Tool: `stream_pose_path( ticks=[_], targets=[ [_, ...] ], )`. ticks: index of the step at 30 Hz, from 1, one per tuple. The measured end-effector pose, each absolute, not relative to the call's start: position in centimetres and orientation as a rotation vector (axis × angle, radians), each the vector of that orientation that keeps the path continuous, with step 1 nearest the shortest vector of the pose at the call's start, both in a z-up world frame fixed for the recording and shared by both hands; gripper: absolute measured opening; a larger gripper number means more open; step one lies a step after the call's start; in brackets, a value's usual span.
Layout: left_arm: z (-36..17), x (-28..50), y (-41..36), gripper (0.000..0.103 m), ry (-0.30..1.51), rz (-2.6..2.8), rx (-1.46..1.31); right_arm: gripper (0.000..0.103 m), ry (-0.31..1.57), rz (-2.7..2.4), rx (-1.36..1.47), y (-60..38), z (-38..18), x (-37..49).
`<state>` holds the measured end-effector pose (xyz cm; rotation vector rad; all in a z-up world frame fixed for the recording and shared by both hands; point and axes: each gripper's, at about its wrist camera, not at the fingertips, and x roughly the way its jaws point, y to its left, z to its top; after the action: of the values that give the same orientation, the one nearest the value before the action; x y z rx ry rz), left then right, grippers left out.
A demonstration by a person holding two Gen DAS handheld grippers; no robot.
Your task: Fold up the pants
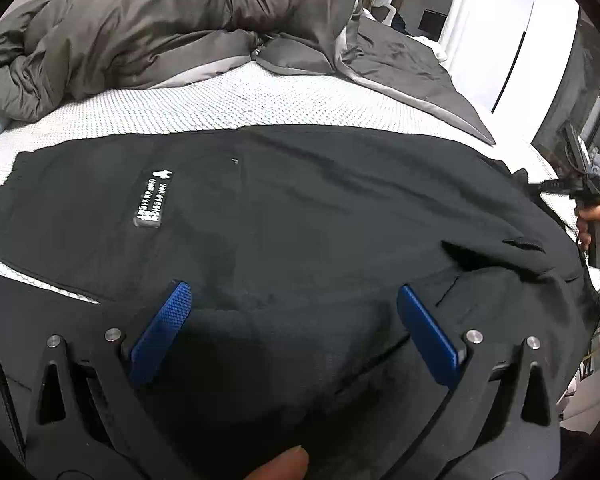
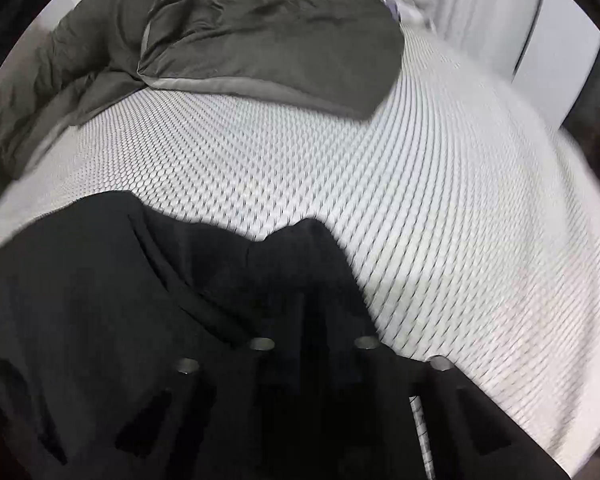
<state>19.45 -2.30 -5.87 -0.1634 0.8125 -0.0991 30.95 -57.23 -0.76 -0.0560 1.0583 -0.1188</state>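
The black pants (image 1: 300,208) are lying spread across the white mattress (image 1: 260,96), apparently not yet folded to a compact shape. The left gripper (image 1: 292,320) is hovering over them, jaws wide and empty. The right gripper (image 2: 312,280) is pinching the pants' edge, jaws closed on cloth, so more folding is probably remaining

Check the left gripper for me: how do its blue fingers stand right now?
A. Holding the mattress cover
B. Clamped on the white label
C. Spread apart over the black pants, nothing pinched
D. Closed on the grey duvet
C: the left gripper has its blue fingers wide apart above the black pants, pinching nothing.
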Motion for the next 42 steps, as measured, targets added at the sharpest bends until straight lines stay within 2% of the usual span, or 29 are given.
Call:
stream_pose_path(
  ticks=[3,5,8,10,12,15,16,21,25,27,33,36,42],
  targets=[
    [-5.7,19.5,-1.4,0.102,0.793,-0.065,-0.158,0.004,0.929,-0.278,-0.061,-59.5,1.7,32.2],
    [-6.0,19.9,-0.6,0.102,0.808,-0.033,-0.166,0.006,0.908,-0.283,0.007,-61.1,2.1,33.0],
    [-6.2,20.1,0.4,0.102,0.821,0.003,-0.185,0.029,0.941,-0.307,0.005,-61.2,2.0,33.1],
    [-5.9,20.0,0.7,0.102,0.808,0.006,-0.19,0.047,0.873,-0.274,0.051,-60.6,3.3,30.3],
    [-5.6,19.7,0.4,0.102,0.794,-0.007,-0.175,0.051,0.822,-0.217,0.062,-59.1,4.3,26.2],
    [-5.4,19.2,-1.9,0.102,0.785,-0.05,-0.122,0.07,0.773,-0.094,0.094,-56.5,4.7,19.5],
    [-5.4,19.0,-2.8,0.102,0.784,-0.069,-0.102,0.073,0.758,-0.06,0.114,-55.5,4.4,17.9],
    [-5.5,17.2,-9.7,0.103,0.764,-0.238,0.11,0.074,0.786,0.062,0.011,-49.2,1.7,12.1],
    [-7.3,17.5,-11.5,0.103,0.837,-0.21,0.18,0.074,0.906,0.178,-0.037,-46.7,-2.5,10.5],
    [-8.0,17.8,-11.0,0.103,0.862,-0.169,0.172,0.073,0.941,0.142,-0.178,-45.8,-4.2,10.3],
    [-8.4,18.6,-7.1,0.103,0.894,-0.117,0.043,0.074,0.863,-0.315,-0.247,-54.2,-2.9,7.7],
    [-8.3,18.6,-7.3,0.103,0.882,-0.101,0.07,0.075,0.856,-0.269,-0.016,-58.4,-2.3,6.1],
    [-7.7,17.8,-8.4,0.103,0.846,-0.133,0.091,0.074,0.772,-0.175,0.317,-60.9,-1.4,1.1]
  ],
)
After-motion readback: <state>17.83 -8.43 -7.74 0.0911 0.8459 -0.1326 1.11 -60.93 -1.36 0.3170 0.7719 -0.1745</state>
